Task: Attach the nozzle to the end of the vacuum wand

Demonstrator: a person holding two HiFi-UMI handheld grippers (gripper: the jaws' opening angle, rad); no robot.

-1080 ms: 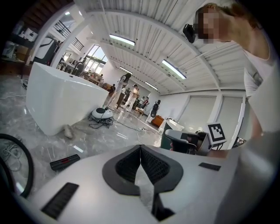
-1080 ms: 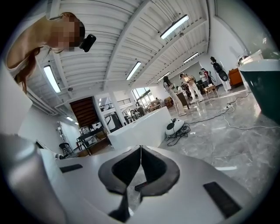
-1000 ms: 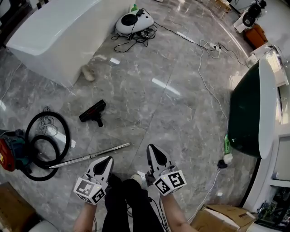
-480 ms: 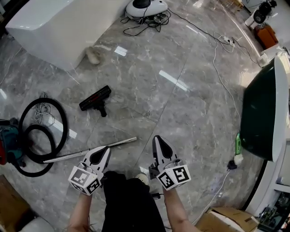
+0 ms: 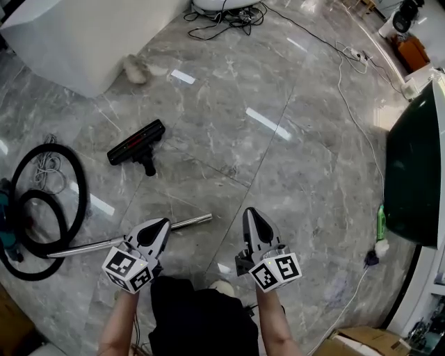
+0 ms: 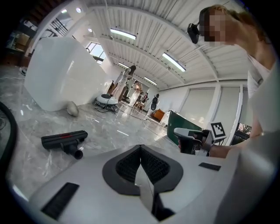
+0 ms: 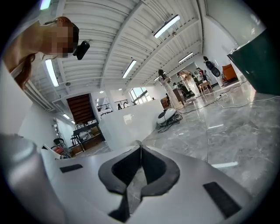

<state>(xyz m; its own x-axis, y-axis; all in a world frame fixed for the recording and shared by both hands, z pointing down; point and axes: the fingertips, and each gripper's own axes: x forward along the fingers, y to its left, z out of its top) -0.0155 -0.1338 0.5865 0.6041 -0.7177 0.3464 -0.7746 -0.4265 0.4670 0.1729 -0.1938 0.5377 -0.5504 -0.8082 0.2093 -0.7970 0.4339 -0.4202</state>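
A black floor nozzle (image 5: 135, 144) with a red stripe lies on the grey marble floor, also in the left gripper view as the nozzle (image 6: 64, 141). A shiny metal vacuum wand (image 5: 128, 238) lies nearer me, its free end at the right. It runs left to a black hose (image 5: 42, 208). My left gripper (image 5: 161, 224) is shut and empty, its tips just over the wand. My right gripper (image 5: 249, 213) is shut and empty, to the right of the wand's end. In their own views the left gripper (image 6: 141, 147) and right gripper (image 7: 140, 146) show jaws closed together.
A white counter (image 5: 83, 42) stands at the back left, a light cloth-like lump (image 5: 135, 68) at its foot. Tangled black cables (image 5: 229, 15) and a white cord (image 5: 361, 111) cross the floor. A dark green cabinet (image 5: 417, 167) fills the right. A cardboard box (image 5: 361, 344) sits bottom right.
The view and both grippers have dropped closer to the floor. The left gripper's tips now lie over the wand. Both stay shut and empty.
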